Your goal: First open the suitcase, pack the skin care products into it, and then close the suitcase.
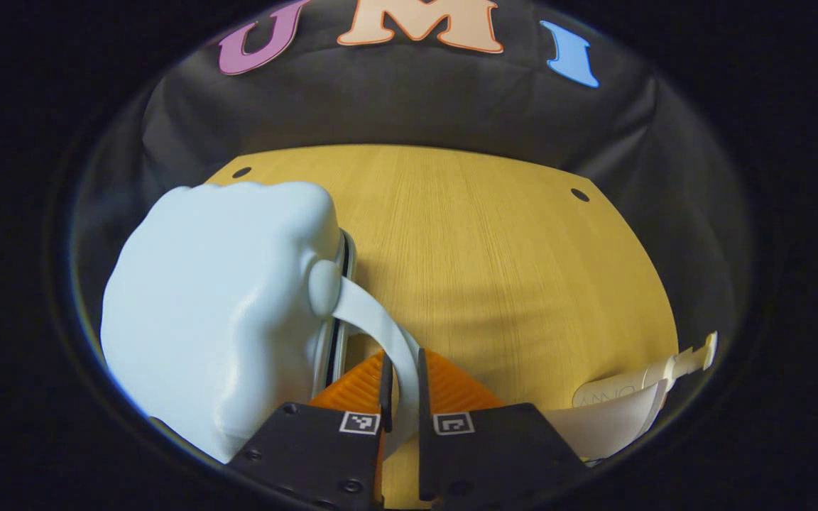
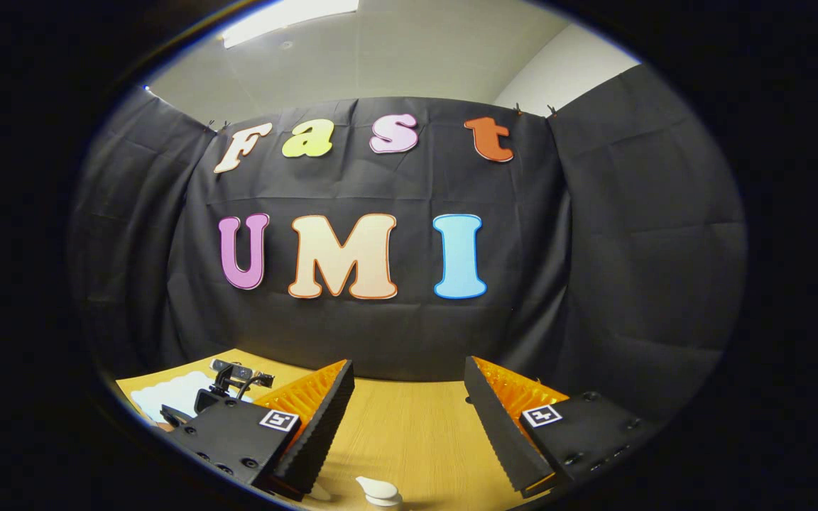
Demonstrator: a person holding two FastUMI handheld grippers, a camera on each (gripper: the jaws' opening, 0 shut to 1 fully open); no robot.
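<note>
Wooden tabletop carries the pale blue suitcase at its left; the left gripper pinches its white handle strap. Right gripper hovers wide open above a white bottle.

Left tongs nearly closed — pinching, right tongs spread wide
</note>
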